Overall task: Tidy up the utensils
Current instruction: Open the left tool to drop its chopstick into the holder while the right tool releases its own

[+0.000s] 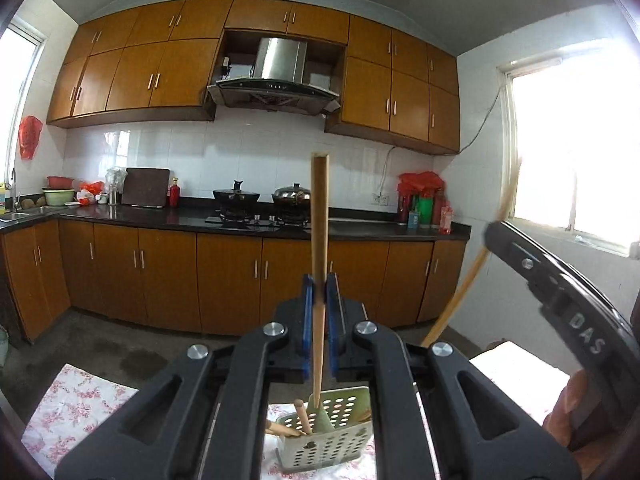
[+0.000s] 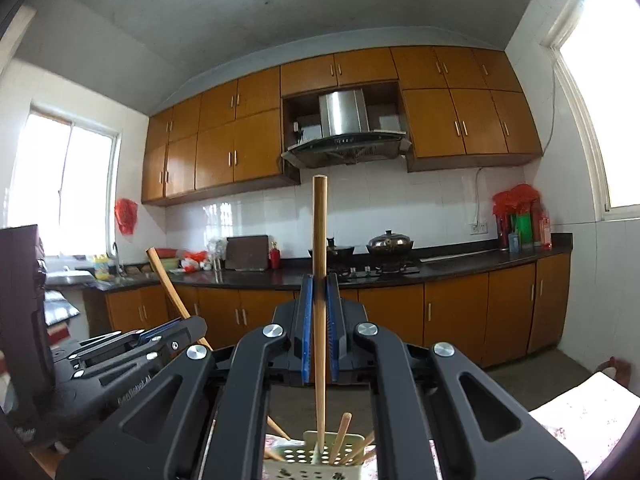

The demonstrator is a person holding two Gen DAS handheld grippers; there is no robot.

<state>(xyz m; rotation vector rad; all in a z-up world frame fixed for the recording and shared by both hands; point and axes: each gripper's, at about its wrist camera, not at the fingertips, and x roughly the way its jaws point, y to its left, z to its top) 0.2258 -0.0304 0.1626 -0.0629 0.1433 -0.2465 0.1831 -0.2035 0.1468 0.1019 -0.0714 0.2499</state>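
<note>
Left gripper [image 1: 319, 286] clamps flat wooden stick [image 1: 320, 216] mid-shaft, tip down inside perforated holder [image 1: 336, 444]. Right gripper [image 2: 319, 292] clenches round wooden stick [image 2: 320, 240], tip also in holder [image 2: 312, 468]. Sticks likely light, stiff, smooth; mid-shaft grip suits.

Pale green perforated holder [image 1: 328, 436], pink floral tablecloth [image 1: 76, 408]

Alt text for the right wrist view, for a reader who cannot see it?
The right claw is shut on an upright wooden chopstick, its lower end in a perforated utensil holder with other sticks. The left claw holds another chopstick nearby; kitchen cabinets lie behind.
</note>
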